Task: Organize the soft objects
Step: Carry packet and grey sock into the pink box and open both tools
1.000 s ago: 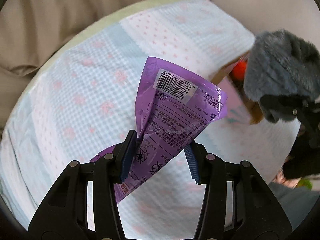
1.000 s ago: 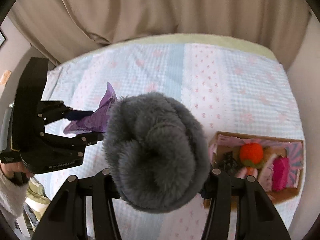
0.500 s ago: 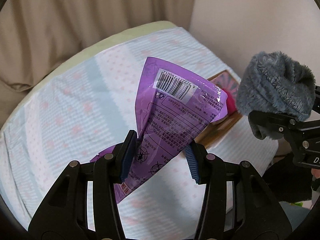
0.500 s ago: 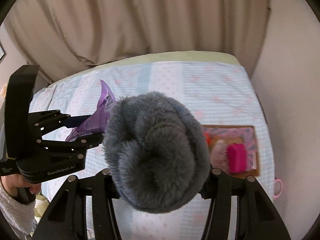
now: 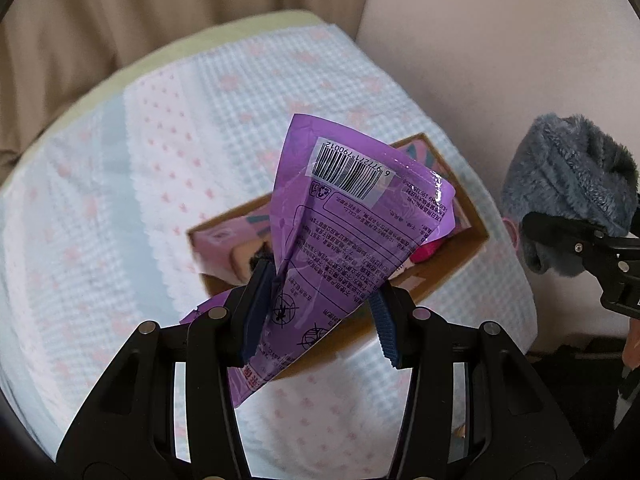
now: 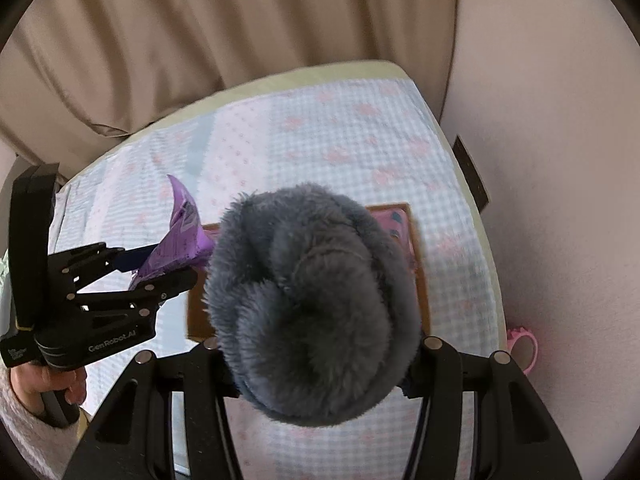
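My left gripper (image 5: 318, 312) is shut on a crinkled purple plastic packet (image 5: 352, 216) with a barcode, held up in the air over the cardboard box (image 5: 476, 240) on the bed. My right gripper (image 6: 320, 364) is shut on a fluffy grey plush ball (image 6: 312, 300) that hides most of the box (image 6: 420, 280) below it. The plush (image 5: 568, 192) and the right gripper show at the right of the left wrist view. The left gripper (image 6: 160, 264) with the packet (image 6: 180, 236) shows at the left of the right wrist view. The box holds pink and other soft items, mostly hidden.
The bed carries a light blue and pink patterned cover (image 5: 120, 200). Beige curtains (image 6: 200, 40) hang behind the bed and a pale wall (image 6: 560, 160) stands on its right. A pink mug-like object (image 6: 522, 346) sits at the bed's right edge.
Both grippers have moved toward the box, which now lies directly beneath the packet and the plush. Both grips are unchanged.
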Demonstrator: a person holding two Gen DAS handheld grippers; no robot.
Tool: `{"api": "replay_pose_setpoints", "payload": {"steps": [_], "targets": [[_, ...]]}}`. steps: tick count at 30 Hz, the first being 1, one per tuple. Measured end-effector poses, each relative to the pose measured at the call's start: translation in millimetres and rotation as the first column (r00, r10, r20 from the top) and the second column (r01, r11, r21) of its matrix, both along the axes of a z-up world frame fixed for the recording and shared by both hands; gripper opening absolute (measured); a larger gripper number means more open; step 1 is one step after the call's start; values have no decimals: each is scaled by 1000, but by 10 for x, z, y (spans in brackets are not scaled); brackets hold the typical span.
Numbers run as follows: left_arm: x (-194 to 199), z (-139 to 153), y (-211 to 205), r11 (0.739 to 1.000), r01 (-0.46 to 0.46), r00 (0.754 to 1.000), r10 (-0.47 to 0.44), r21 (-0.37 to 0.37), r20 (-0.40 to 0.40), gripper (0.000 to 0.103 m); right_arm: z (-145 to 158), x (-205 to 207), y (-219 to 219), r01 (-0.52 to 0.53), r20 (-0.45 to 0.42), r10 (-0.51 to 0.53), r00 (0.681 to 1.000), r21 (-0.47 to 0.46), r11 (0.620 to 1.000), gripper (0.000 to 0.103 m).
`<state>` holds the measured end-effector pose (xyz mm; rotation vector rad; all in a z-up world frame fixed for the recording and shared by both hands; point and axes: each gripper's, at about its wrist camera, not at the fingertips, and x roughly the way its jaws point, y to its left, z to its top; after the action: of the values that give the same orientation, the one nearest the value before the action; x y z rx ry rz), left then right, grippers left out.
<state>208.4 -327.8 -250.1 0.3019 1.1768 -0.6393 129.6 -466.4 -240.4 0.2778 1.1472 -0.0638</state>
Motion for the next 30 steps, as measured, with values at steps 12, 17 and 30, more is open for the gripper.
{"api": "replay_pose_setpoints", "payload": {"steps": [12,17,30], "targets": [[170,-877,-492,982,93,994,-80,167,-79,45,-875,294,-400,45,-145,-22,989,156,987,54],[212,-933,-563,971,116,992,-104,211,-66,96,-1034,450,-404,31,-150,-9,989,148,988,67],[214,-1071,-413,967,122,991,-106,222,-86,103,-1160,502,-392,62,-148,-53,988,58,996,103]]}}
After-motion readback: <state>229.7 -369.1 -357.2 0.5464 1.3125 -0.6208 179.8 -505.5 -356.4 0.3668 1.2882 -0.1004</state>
